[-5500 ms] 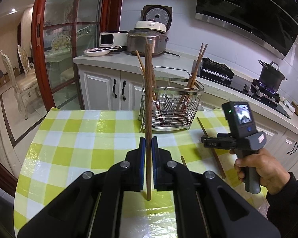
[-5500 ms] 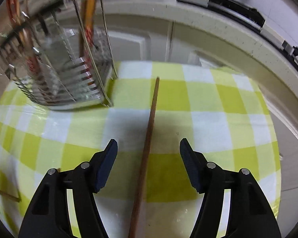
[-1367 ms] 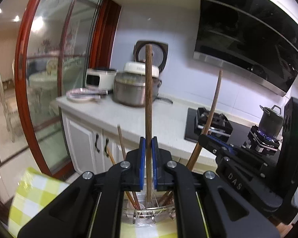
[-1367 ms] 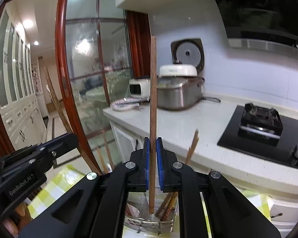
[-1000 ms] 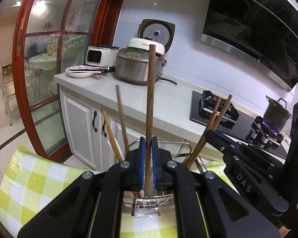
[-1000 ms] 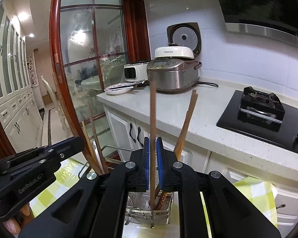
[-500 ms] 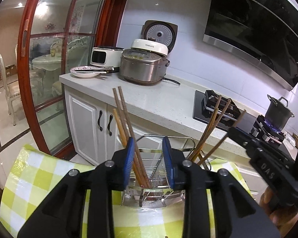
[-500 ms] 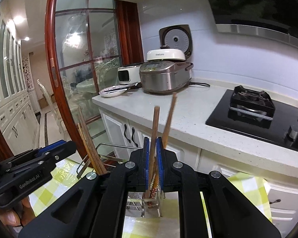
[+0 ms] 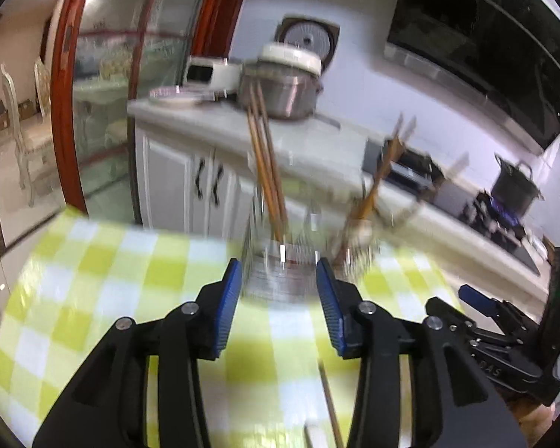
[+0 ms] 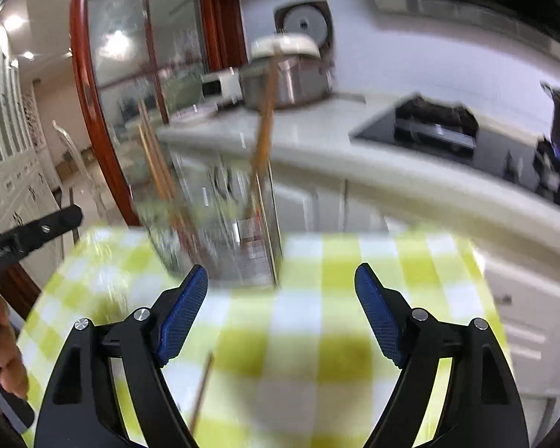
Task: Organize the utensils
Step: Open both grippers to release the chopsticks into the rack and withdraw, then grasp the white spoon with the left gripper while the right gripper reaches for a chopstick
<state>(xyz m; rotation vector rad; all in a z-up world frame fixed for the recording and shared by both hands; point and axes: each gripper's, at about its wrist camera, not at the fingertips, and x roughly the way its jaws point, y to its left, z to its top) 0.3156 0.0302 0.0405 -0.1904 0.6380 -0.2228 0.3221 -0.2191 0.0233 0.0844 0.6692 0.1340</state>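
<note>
Your counter (image 9: 93, 280) has a yellow-and-white checked cloth on it. At the far side of it stands a wire basket (image 9: 280, 272) with brown chopsticks (image 9: 267, 171) sticking up out of it, some on its left and some on its right. One more chopstick (image 9: 330, 407) lies flat on the cloth at the near side. The picture is blurry.

Both views are bright under warm indoor light, with ceiling spots (image 10: 13, 22) glaring at upper left and reflections on the glass door (image 10: 130, 74). Heavy motion blur smears the wire rack (image 9: 280, 272), chopsticks (image 9: 265, 171) and checked tablecloth (image 9: 104, 287), while the near gripper fingers (image 9: 227, 310) stay sharp. Fisheye distortion bends the countertop (image 10: 392, 171), and black vignetting fills the corners.
</note>
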